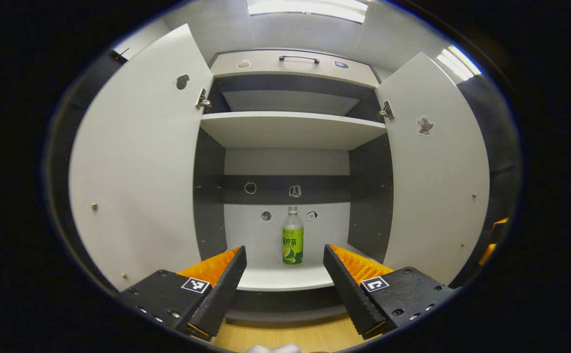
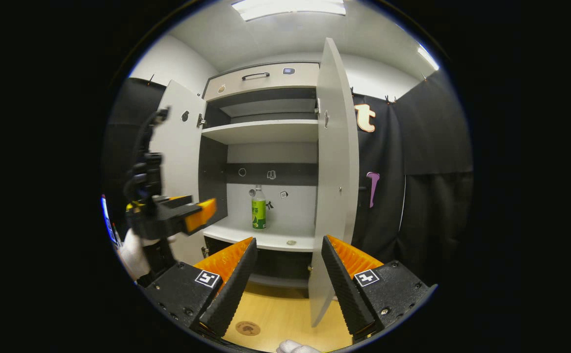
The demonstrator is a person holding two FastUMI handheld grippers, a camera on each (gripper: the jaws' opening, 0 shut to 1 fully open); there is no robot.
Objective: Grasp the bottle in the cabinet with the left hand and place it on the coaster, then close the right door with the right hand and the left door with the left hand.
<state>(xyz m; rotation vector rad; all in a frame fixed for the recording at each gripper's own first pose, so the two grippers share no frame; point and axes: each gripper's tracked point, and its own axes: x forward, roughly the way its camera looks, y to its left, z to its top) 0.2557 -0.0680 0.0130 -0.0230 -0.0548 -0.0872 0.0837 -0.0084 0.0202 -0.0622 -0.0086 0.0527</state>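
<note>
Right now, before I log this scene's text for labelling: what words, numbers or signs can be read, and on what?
Bottle label: printed characters, too small and blurred to read.
Calendar-like sticker on the cabinet's back wall: a number, too small to read.
Other stickers: pictures, no text.
Square markers on the left claw: black-and-white patterns, no words.
Nothing reads clearly enough to quote.

Ceiling lights [image 1: 307, 9], wooden floor [image 2: 285, 314]
</note>
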